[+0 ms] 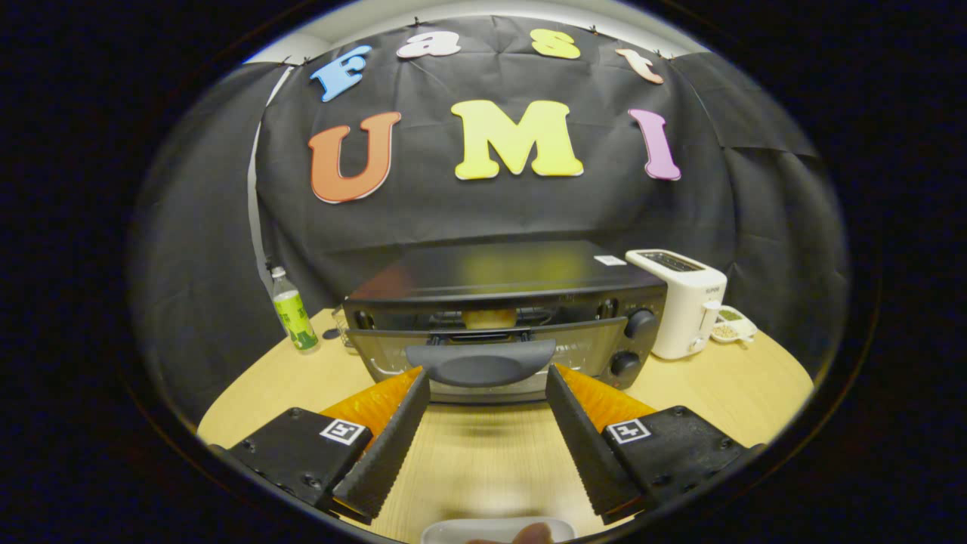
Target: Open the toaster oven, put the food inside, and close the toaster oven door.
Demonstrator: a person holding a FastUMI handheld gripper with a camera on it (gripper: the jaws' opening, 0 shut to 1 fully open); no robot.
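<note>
While the jaws of the gripper (487,393) are held wide apart and grip nothing, the toaster oven (502,317) is seen straight ahead of them on the wooden bench (755,385). Its door (483,351) is hinged along the bottom edge and is tilted part-way down, neither flat open nor closed. A broad dark handle (481,363) runs along the door's top edge, with its long axis lying crosswise, from one finger to the other. The handle is found just beyond the fingertips (418,380), centred in the gap between them; whether the tips touch it cannot be told.

Through the opening above the door, a pale, bun-like piece of food (489,317) is seen resting inside the oven, so the loading step is judged to be done and the closing step to be in hand. For that, the handle is judged to need pushing up and away until the door meets the oven front.

A white toaster (684,302) stands just beside the oven on the right, with a small dish (734,326) past it. A green-labelled bottle (293,311) stands on the left.
</note>
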